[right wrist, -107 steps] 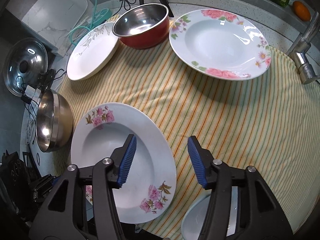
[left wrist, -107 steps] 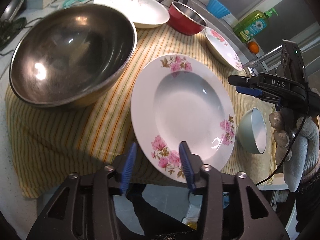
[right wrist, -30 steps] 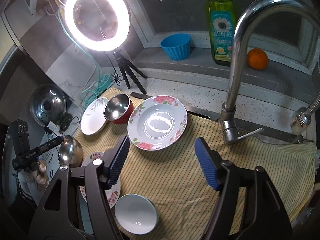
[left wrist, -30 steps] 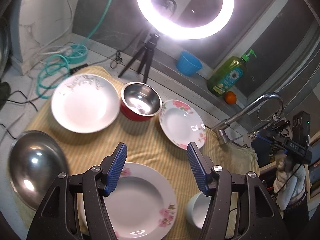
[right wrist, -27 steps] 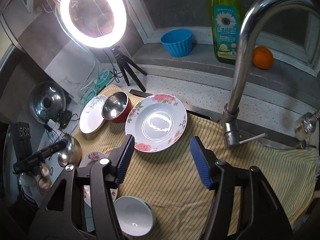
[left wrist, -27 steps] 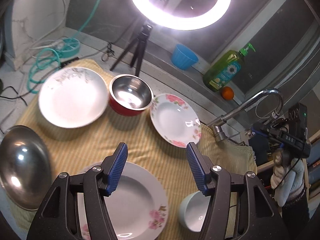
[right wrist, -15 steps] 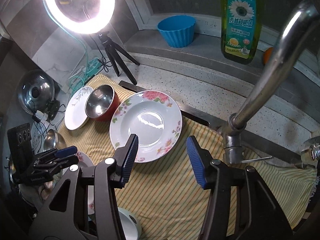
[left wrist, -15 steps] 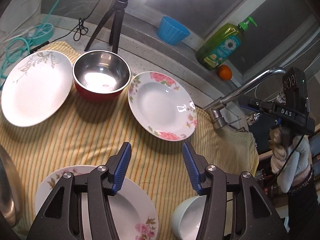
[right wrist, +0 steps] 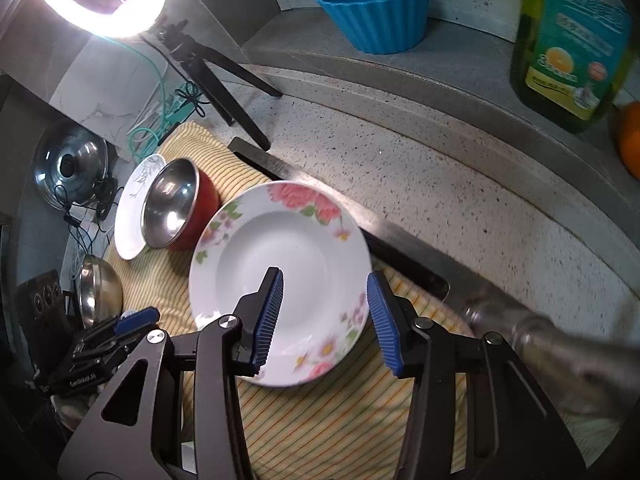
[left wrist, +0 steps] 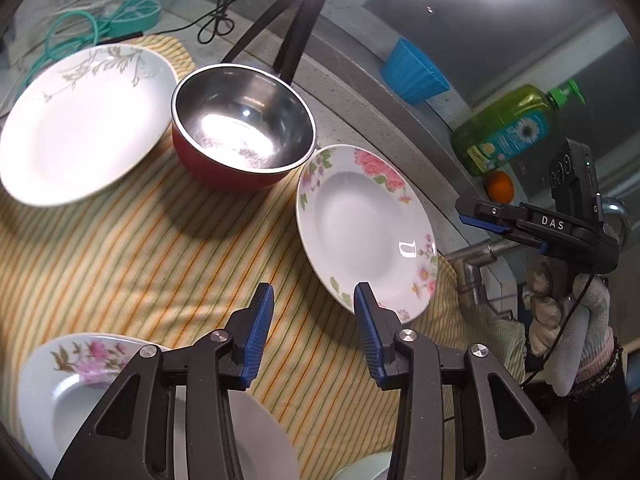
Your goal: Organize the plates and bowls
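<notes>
A deep white plate with pink flowers lies on the yellow striped cloth. My right gripper is open above its near rim, empty; it also shows in the left wrist view. My left gripper is open and empty just left of that plate; it also shows in the right wrist view. A red bowl with a steel inside stands beside a white leaf-pattern plate. A second pink-flower plate lies under my left gripper.
A faucet stands right of the cloth. A steel bowl and a pot lid sit at the left. A ring light on a tripod, a blue cup, a soap bottle and an orange are behind.
Both grippers have dropped lower and moved in toward the flowered plate near the faucet. The right gripper now hangs over its near rim. Both stay open and empty.
</notes>
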`<state>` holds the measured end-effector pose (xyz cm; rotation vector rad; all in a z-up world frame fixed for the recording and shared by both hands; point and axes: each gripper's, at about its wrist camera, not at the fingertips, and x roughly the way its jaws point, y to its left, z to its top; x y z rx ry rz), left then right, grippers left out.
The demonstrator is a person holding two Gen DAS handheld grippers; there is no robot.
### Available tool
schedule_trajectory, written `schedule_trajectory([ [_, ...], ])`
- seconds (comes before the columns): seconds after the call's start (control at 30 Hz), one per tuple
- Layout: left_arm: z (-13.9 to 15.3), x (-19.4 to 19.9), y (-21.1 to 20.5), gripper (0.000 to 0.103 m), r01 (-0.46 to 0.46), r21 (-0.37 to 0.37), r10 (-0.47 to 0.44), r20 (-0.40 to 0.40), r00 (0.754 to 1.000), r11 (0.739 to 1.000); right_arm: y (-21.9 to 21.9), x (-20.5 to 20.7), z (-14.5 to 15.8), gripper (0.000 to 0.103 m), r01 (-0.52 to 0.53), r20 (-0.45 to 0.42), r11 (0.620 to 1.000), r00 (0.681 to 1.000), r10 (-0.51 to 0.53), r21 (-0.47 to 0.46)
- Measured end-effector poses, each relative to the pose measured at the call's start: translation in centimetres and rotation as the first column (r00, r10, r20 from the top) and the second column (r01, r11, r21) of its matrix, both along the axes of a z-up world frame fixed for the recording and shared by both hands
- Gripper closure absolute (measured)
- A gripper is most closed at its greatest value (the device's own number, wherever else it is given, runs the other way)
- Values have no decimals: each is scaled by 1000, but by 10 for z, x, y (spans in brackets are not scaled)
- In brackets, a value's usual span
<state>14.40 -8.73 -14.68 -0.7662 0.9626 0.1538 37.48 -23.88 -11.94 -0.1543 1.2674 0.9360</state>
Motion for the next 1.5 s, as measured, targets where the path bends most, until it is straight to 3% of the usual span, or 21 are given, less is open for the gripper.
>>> schedule_trajectory([
  [0.23, -7, 14, -6, 74, -41, 16, 41, -24, 999, 999, 26, 19, -15, 68, -70, 25, 995, 997, 72, -65],
  [0.43, -13, 26, -7, 76, -56, 18, 57, -44, 997, 998, 37, 28, -30, 69, -81, 20, 992, 996, 83, -98],
  [0.73, -22, 36, -10, 84, -48, 3, 49, -63, 997, 999, 41, 40, -44, 70, -88, -30, 992, 996, 85, -87],
  [0.97, -25, 40, -9, 91, -51, -1, 51, -70, 996, 999, 43, 43, -56, 83, -93, -87, 993, 992, 87, -67],
  [1.5, -24, 44, -6, 92, -37, 19, 39, -81, 996, 999, 34, 34, -58, 86, -78, -118, 996, 990, 72, -40],
])
